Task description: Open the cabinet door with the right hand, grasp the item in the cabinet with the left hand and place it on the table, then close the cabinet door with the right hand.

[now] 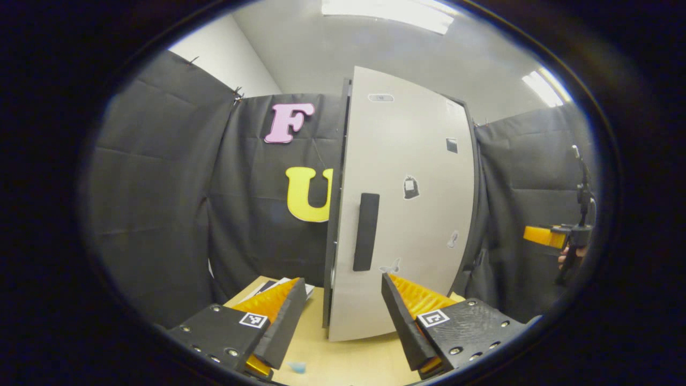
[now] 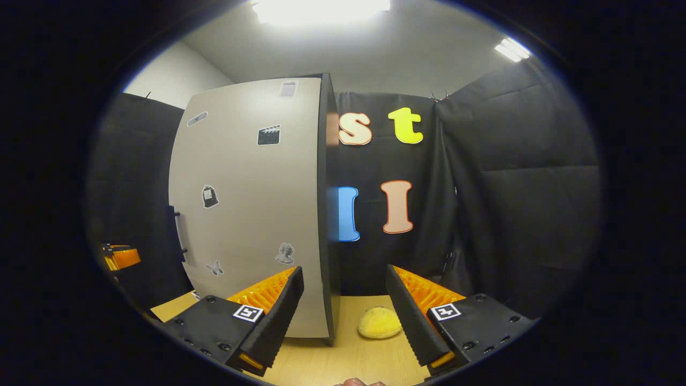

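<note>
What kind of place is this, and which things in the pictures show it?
Probably a recording booth, not a real home. A black cloth wall closes it in, and a lone white cabinet with stickers stands on a wooden table, with a yellow item beside it.

this is a recording booth set up indoors, not a lived-in home: black cloth (image 2: pixel 525 177) hangs as walls all around a lone white cabinet (image 1: pixel 407 203), which stands on a bare wooden table (image 2: pixel 348 359). above the cabinet run a plain white ceiling and strip lights (image 1: pixel 388 12).
</note>
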Motion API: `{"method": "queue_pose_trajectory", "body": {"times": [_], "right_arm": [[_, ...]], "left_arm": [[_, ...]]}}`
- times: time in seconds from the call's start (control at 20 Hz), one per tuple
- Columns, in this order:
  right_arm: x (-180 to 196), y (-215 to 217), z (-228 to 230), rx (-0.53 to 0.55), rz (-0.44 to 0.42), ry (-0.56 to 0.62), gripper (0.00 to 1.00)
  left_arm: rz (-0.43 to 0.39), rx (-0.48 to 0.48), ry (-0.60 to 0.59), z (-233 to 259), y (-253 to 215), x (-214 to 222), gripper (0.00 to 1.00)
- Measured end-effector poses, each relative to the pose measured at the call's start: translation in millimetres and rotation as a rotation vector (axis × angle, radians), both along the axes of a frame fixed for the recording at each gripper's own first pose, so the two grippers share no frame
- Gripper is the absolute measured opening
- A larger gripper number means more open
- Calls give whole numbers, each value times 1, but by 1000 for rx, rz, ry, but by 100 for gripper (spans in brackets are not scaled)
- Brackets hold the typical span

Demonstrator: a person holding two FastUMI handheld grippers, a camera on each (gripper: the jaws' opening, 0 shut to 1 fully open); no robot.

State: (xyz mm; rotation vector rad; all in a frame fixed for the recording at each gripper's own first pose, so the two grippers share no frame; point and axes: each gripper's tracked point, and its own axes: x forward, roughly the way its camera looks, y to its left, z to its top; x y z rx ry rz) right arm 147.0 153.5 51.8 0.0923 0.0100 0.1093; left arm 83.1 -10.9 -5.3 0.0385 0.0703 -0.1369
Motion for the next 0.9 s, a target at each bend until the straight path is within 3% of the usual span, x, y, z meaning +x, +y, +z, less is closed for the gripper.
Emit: {"method": "queue_pose_trajectory", "body": {"times": [0.05, 0.25, 0.3, 0.55, 0.9], "right_arm": [[-2, -3, -4, 11, -5, 8, 97], [-8, -12, -15, 43, -21, 32, 92], [-8, -14, -18, 41, -24, 36, 97], [-15, -17, -19, 52, -30, 38, 98], [-25, -20, -27, 55, -24, 55, 98]], "left_arm": [[7, -6, -12, 5, 4, 3, 85], [30, 5, -52, 17, 18, 4, 85], [35, 6, -55, 15, 19, 4, 85], [70, -20, -37, 4, 26, 4, 85], [96, 63, -74, 12, 30, -5, 85]]}}
